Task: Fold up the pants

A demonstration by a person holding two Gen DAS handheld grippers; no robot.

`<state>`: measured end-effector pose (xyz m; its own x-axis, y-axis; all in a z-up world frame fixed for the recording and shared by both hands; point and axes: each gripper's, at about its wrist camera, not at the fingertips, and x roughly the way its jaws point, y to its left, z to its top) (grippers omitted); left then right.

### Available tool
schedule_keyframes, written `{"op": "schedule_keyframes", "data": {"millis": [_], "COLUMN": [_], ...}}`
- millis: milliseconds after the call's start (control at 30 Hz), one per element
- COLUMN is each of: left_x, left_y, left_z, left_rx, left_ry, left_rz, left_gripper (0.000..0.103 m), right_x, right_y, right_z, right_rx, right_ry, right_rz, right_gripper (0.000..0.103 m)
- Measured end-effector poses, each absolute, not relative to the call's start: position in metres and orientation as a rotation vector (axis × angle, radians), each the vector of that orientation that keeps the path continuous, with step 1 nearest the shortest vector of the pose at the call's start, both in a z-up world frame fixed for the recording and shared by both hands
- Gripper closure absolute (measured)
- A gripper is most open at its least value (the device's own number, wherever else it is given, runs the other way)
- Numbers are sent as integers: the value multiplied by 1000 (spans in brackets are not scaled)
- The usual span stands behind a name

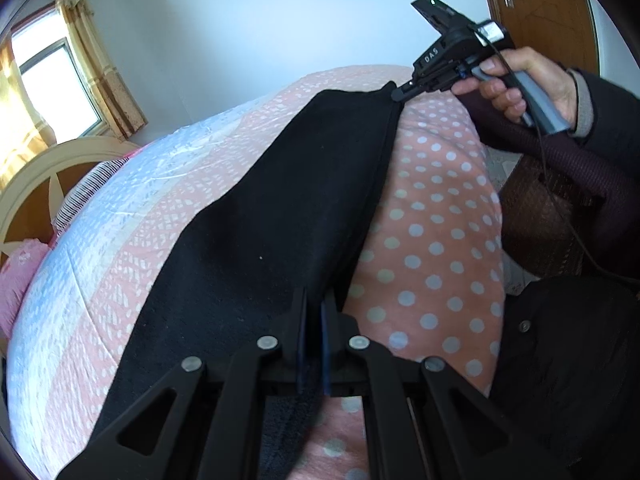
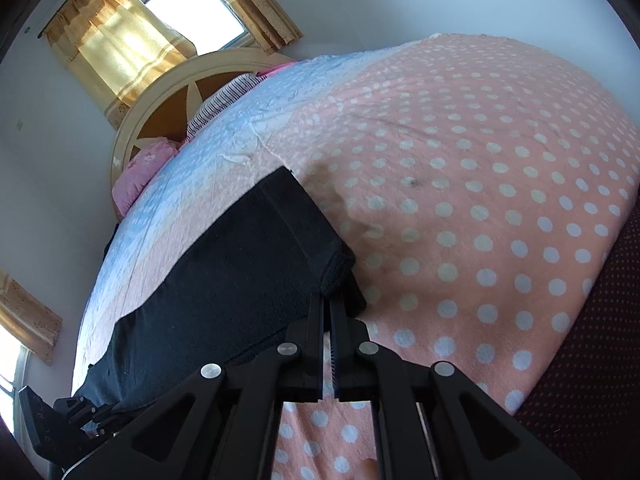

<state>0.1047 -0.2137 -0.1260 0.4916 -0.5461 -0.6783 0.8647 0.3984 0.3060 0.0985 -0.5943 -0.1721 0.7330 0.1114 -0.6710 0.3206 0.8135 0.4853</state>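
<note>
Black pants [image 1: 288,208] lie stretched lengthwise across the pink dotted bedspread [image 1: 432,216]. My left gripper [image 1: 314,304] is shut on the near corner of the pants. My right gripper [image 1: 400,94], held by a hand, is shut on the far corner of the same edge. In the right wrist view the right gripper [image 2: 330,308] pinches a corner of the pants [image 2: 240,264], and the left gripper [image 2: 100,412] shows at the lower left on the other end. The edge between the grippers is pulled fairly straight.
The bed has a cream and brown headboard [image 2: 160,92] with a pink pillow [image 2: 140,172]. A curtained window [image 1: 52,80] is behind it. A wooden door [image 1: 540,12] is at the far right. The person's dark-clothed body [image 1: 572,340] stands beside the bed edge.
</note>
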Motion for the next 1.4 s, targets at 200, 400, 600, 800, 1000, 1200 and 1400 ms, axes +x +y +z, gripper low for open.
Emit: {"op": "schedule_keyframes", "data": {"millis": [200, 400, 600, 800, 1000, 1200, 1400], "left_x": [109, 100, 108, 121, 134, 147, 154], "left_y": [-203, -143, -99, -89, -74, -23, 17], "left_z": [-119, -97, -114, -131, -124, -120, -126], "left_rx": [662, 585, 616, 600, 547, 495, 414], "left_ry": [507, 444, 514, 597, 631, 638, 715], "left_rz": [-902, -808, -709, -653, -610, -480, -390], "left_gripper": [79, 39, 39, 39, 39, 37, 34], "right_x": [90, 78, 107, 126, 140, 186, 209], "right_y": [-604, -572, -425, -311, -307, -300, -293], "right_z": [-161, -112, -99, -130, -140, -140, -121], "right_rx": [622, 445, 130, -56, -48, 9, -21], "right_ry": [705, 603, 691, 795, 897, 921, 957], "right_rz": [-198, -218, 234, 514, 533, 504, 430], "right_gripper": [80, 77, 77, 77, 77, 73, 73]}}
